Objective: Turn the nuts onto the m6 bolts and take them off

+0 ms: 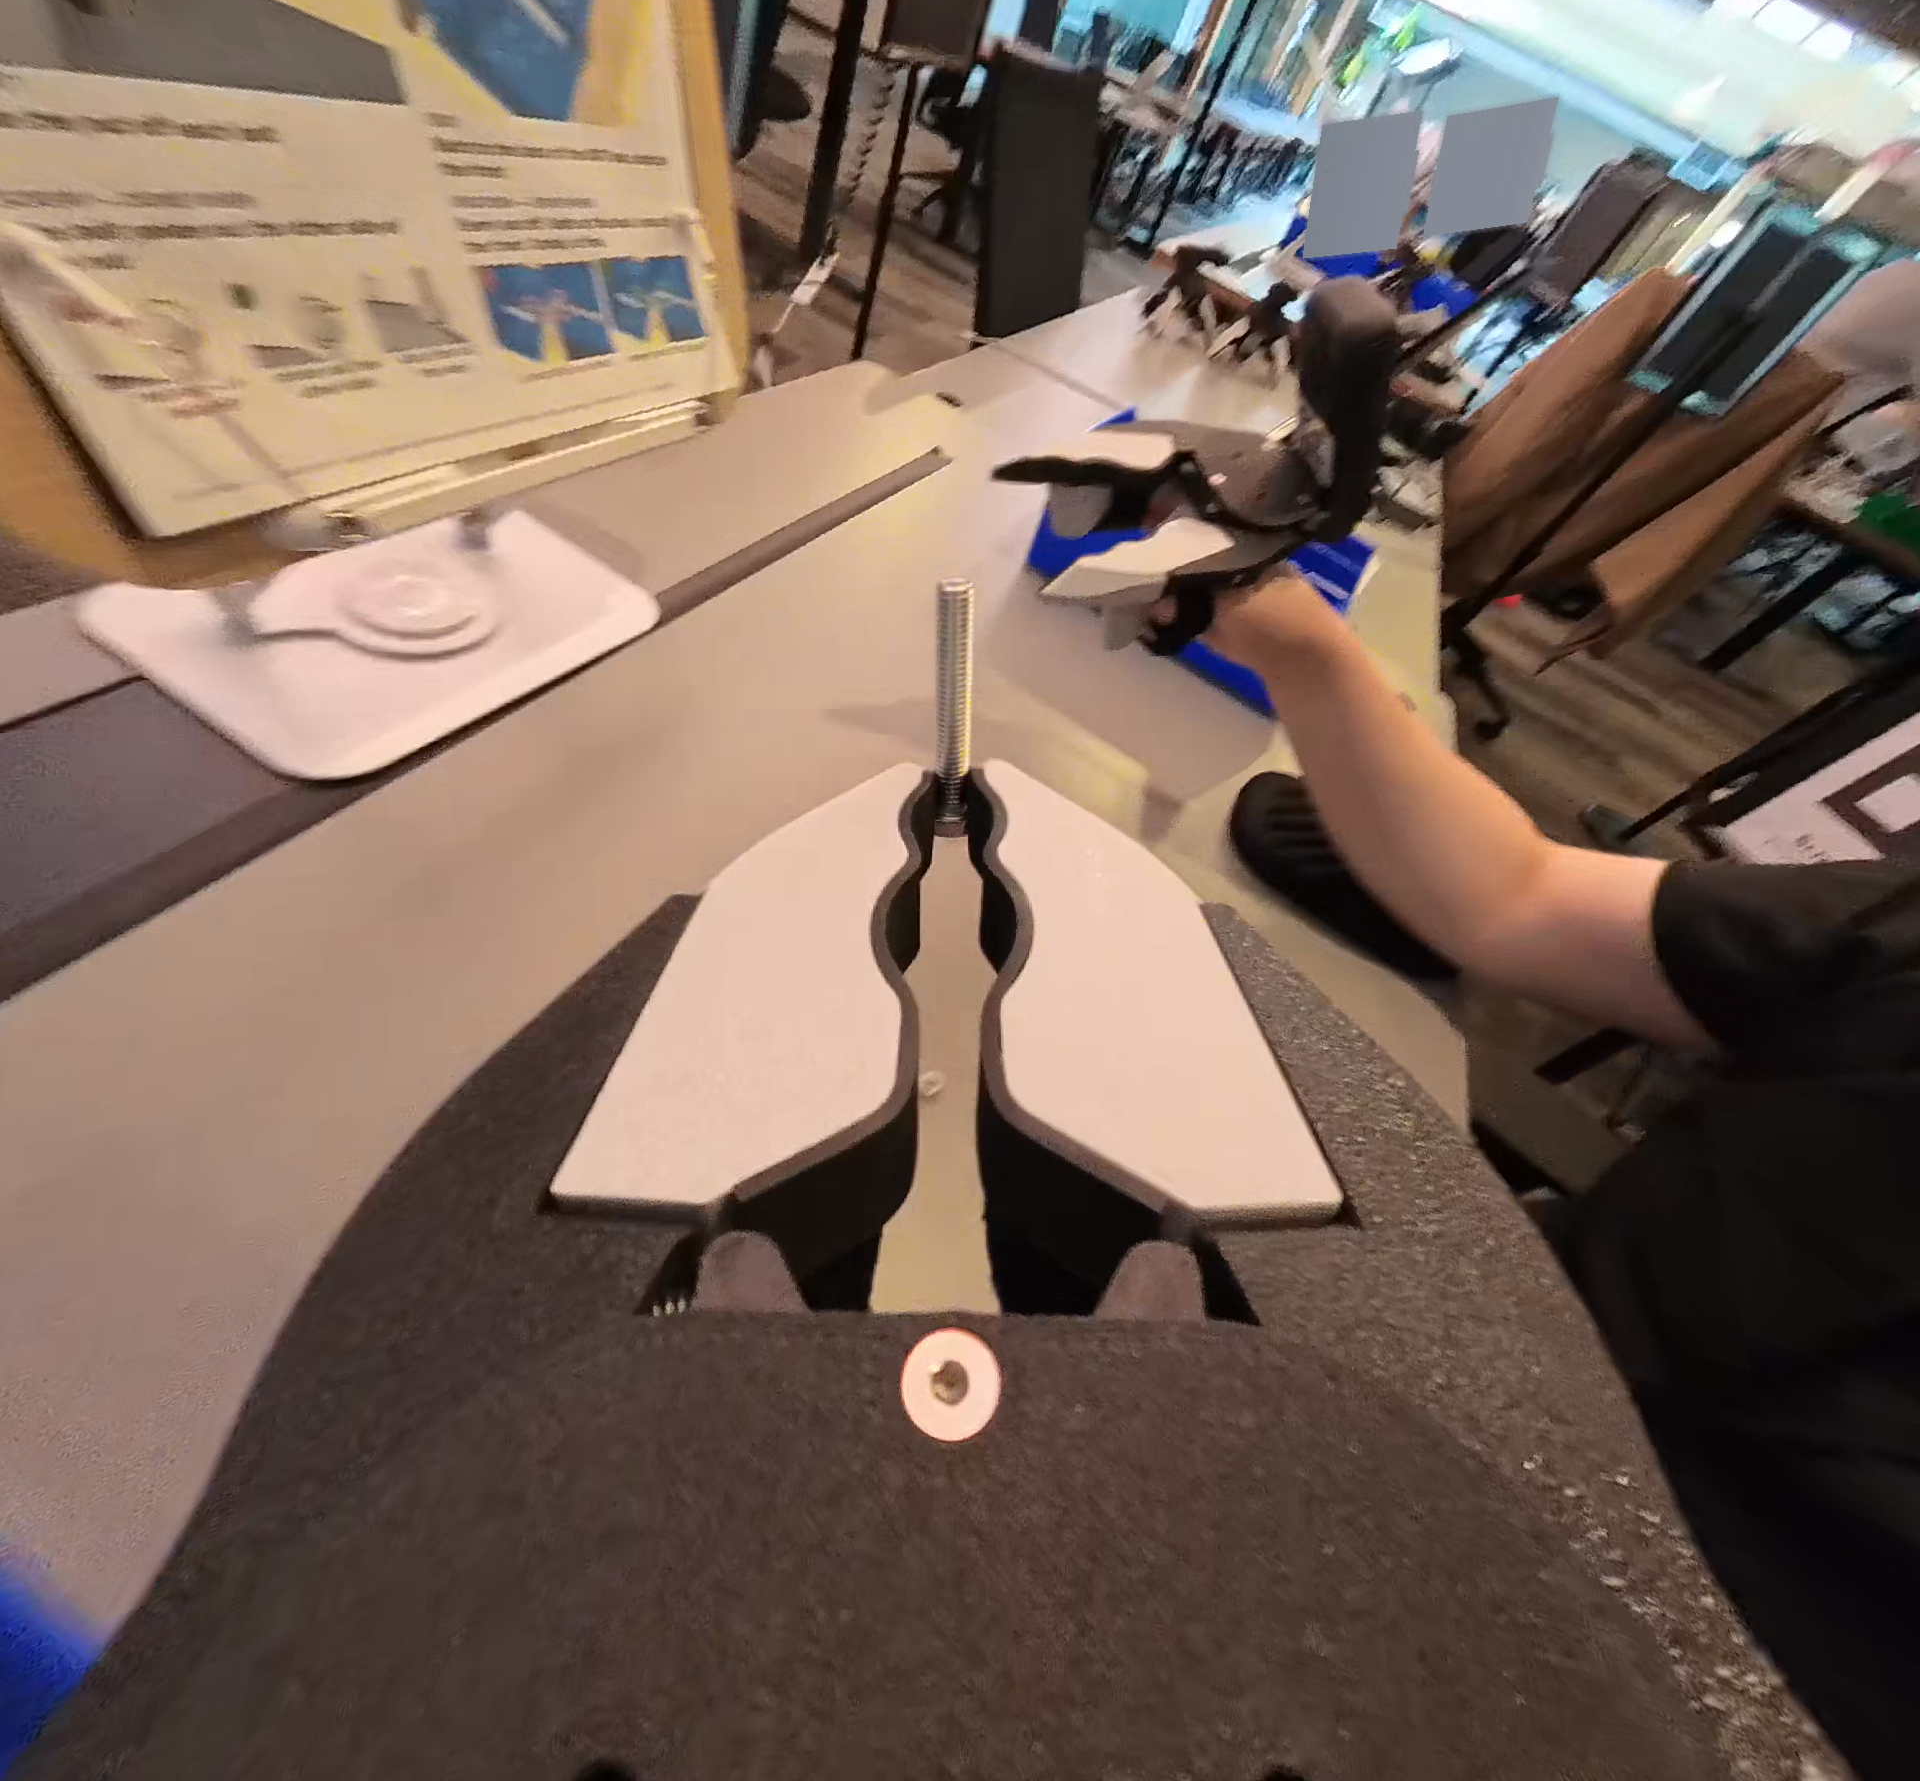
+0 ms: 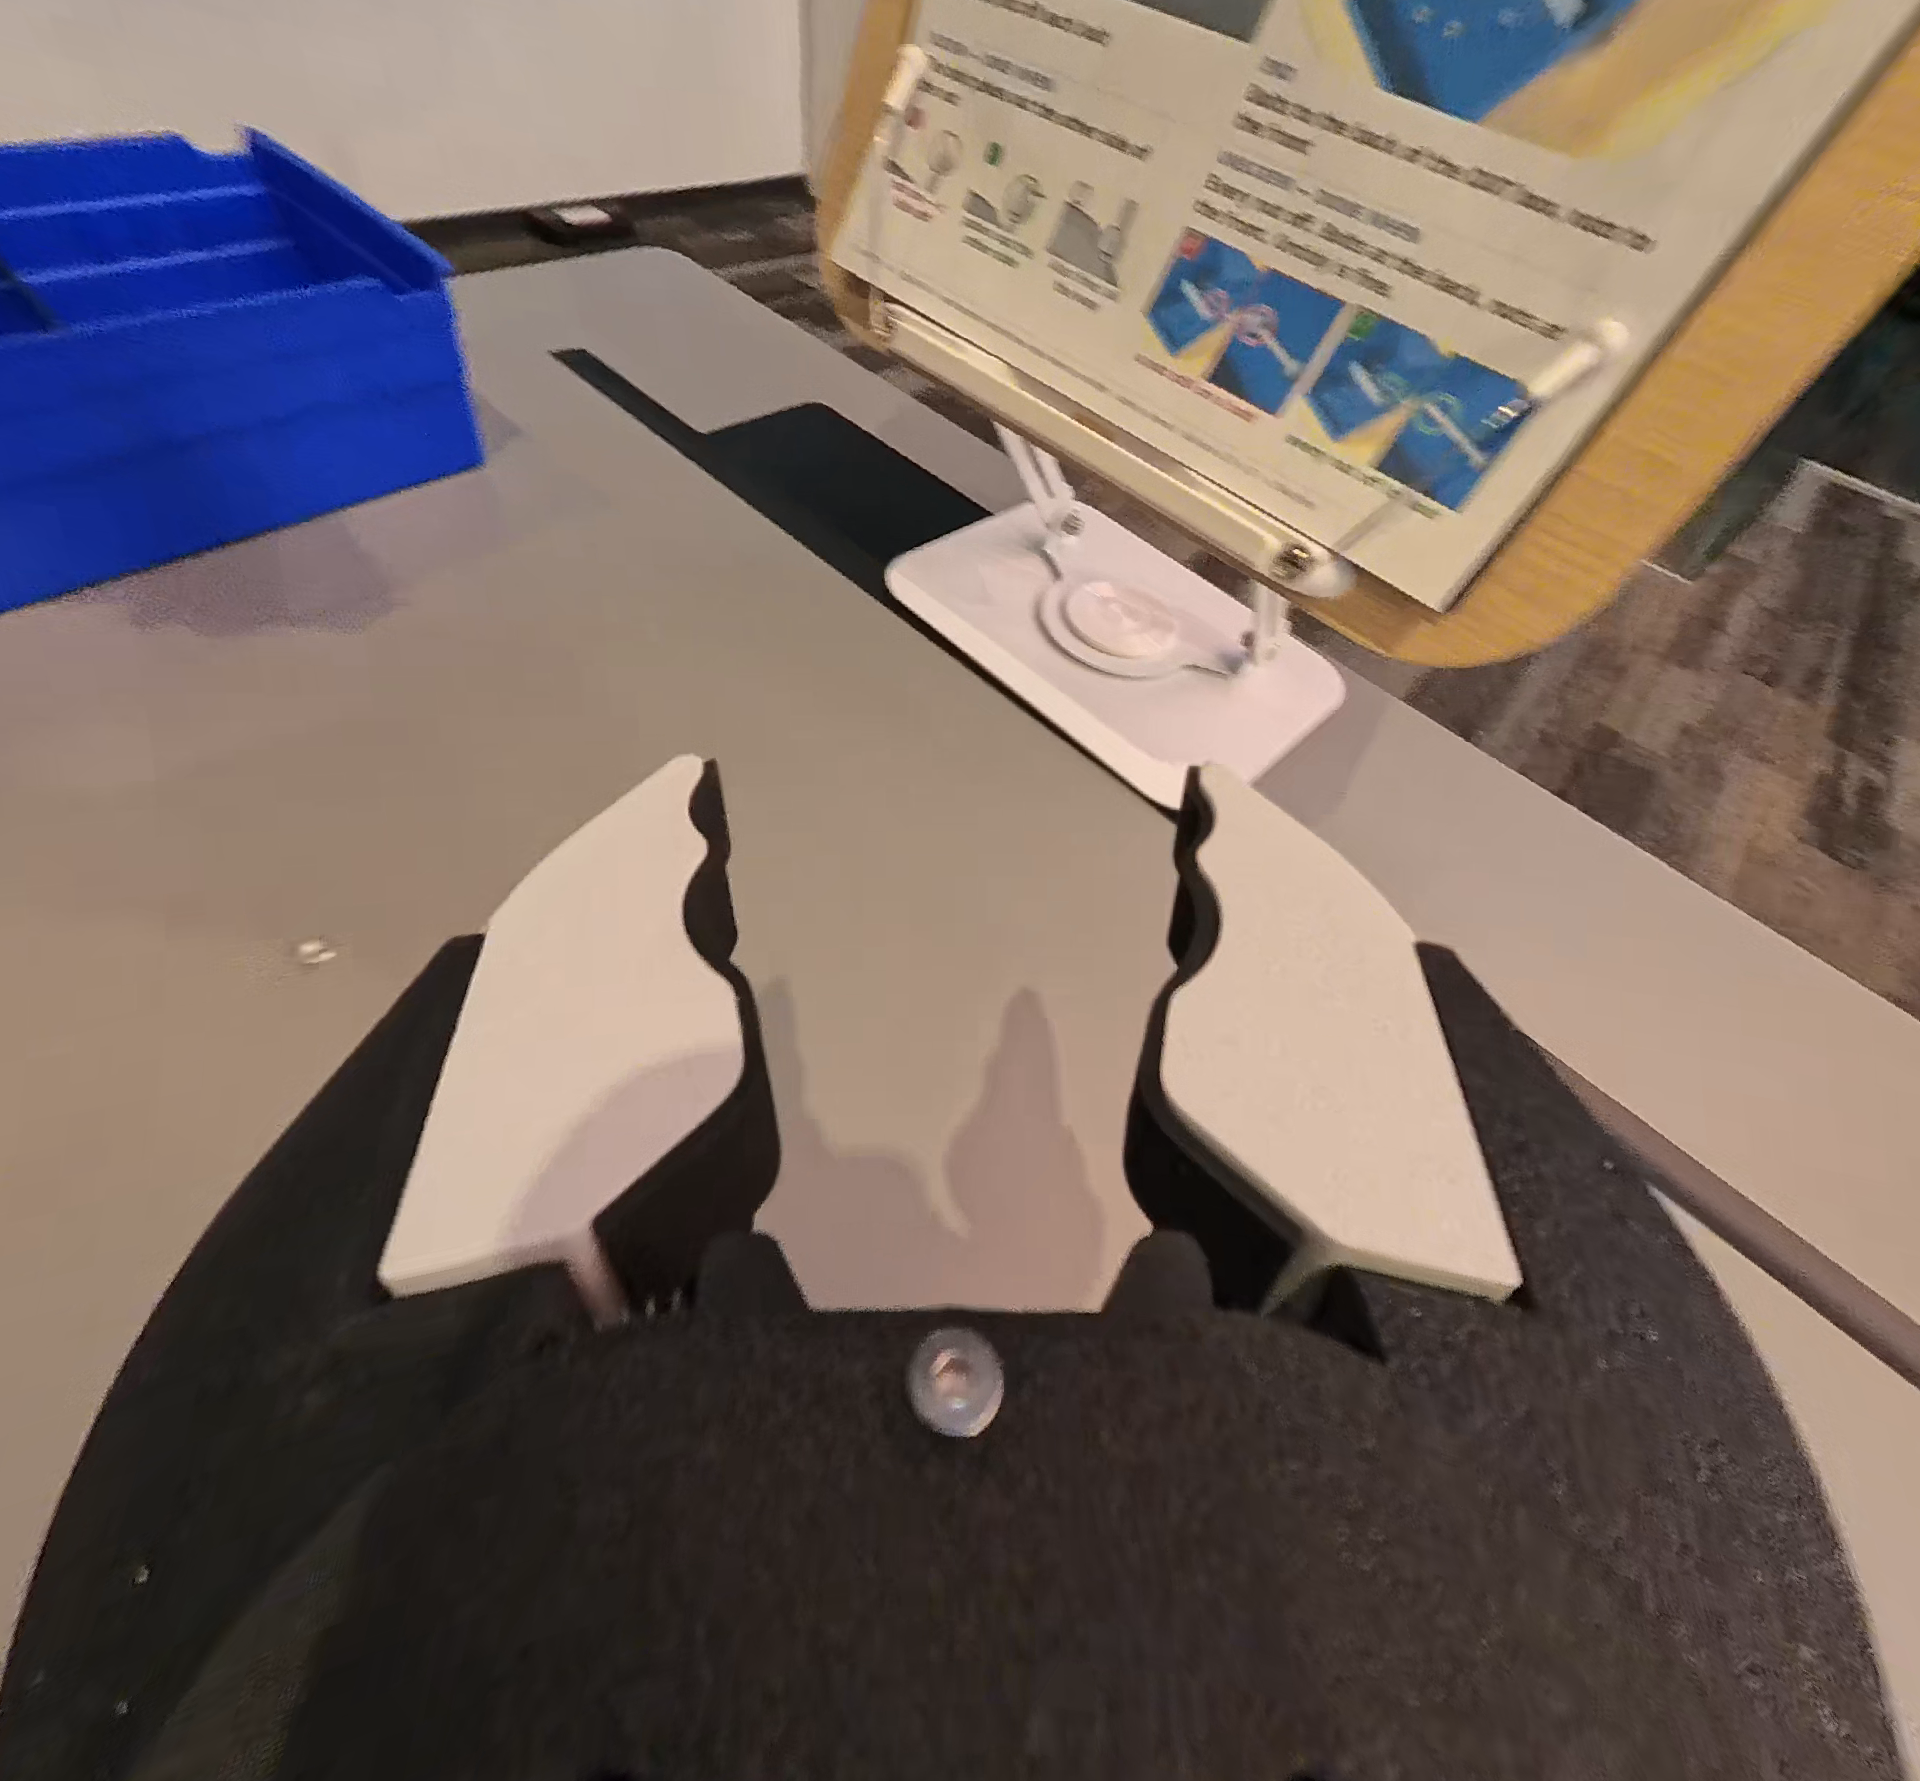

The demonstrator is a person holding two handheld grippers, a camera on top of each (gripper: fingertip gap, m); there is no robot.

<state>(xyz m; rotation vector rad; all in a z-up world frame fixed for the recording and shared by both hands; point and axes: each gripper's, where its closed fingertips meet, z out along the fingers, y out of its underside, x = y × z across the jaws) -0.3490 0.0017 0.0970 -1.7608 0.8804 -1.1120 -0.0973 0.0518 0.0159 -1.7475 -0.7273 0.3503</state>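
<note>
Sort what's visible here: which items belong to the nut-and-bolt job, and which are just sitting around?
Job:
- bolt, upright, head end clamped in the left gripper
- right gripper, jaws open and empty
- small nut loose on the table
- blue bin

Bystanders:
- instruction sheet on its white stand
- chairs in the background
</note>
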